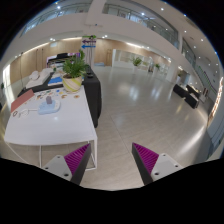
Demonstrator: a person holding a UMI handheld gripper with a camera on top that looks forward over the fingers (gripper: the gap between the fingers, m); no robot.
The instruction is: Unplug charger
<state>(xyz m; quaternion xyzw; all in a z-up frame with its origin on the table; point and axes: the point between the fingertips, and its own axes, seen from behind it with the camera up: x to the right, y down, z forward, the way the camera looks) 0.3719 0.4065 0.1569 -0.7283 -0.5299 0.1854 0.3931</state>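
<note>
My gripper [112,160] is open, its two magenta-padded fingers [77,156] spread wide with only bare floor between them. Ahead and to the left stands a white table [60,122]. On it lies a small white and grey device [49,107] that may be the charger or power strip, with a dark cable near it; I cannot make out a plug. The left finger sits just below the table's near edge. Nothing is held.
A potted green plant [73,70] stands at the table's far end, next to a dark cabinet [93,95]. Papers and a reddish item [22,100] lie on the table's left. A wide shiny floor [140,105] stretches right, with dark seating [187,92] far off.
</note>
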